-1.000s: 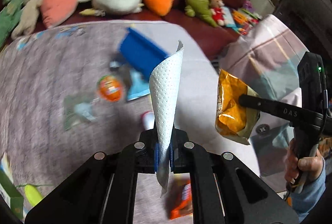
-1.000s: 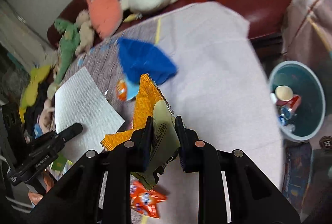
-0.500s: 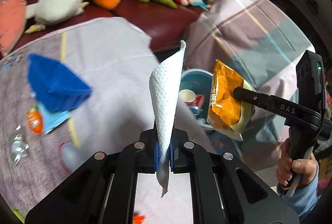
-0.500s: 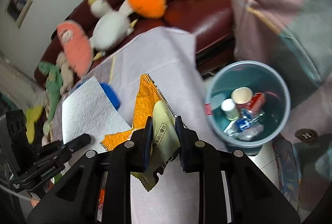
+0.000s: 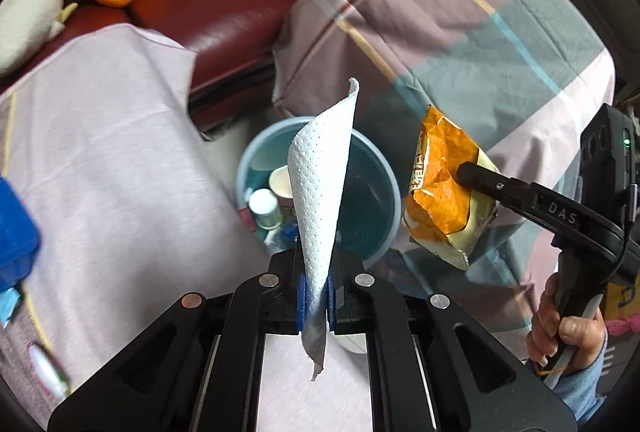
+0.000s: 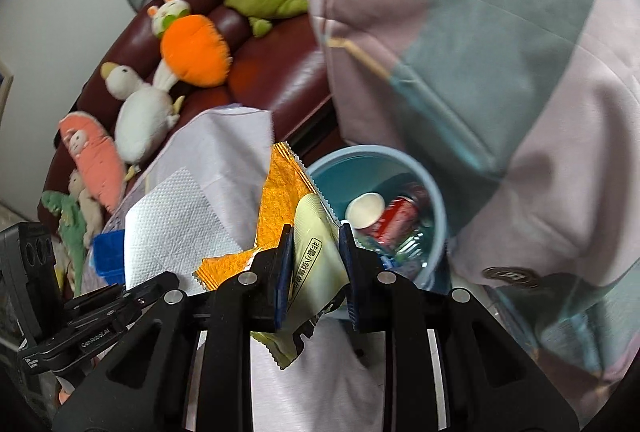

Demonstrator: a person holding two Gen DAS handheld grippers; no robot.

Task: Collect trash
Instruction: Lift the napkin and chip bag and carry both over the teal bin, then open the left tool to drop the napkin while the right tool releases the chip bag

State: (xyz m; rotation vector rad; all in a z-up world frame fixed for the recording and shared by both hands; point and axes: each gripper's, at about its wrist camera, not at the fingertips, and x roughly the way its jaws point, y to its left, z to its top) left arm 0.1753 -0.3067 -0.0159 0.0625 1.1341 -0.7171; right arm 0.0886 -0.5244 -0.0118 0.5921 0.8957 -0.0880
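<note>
Two grips are on, one per hand. My left gripper has its jaws clenched on a white paper towel, which stands up from the pads in a loose curl, a short tail hanging below them. My right gripper has its jaws clamped on an orange snack bag, pressing its pale back panel; the bag sticks out above and below the pads.

Just beyond both sets of jaws sits the blue trash bin, mouth up. From the left wrist view the towel hides the middle of the bin, and I see only a paper cup and a small bottle inside, left of the towel. The right wrist view looks into the bin from the side and adds a red can beside the cup. The left view alone shows the person's hand on the right gripper's handle, and the bag's orange front hanging right of the bin.

Left of the jaws, the table's pale cloth ends at an edge touching or just beside the bin. Right of them a striped blanket hangs close to the bin's far rim. A dark red sofa with plush toys lies further back.
</note>
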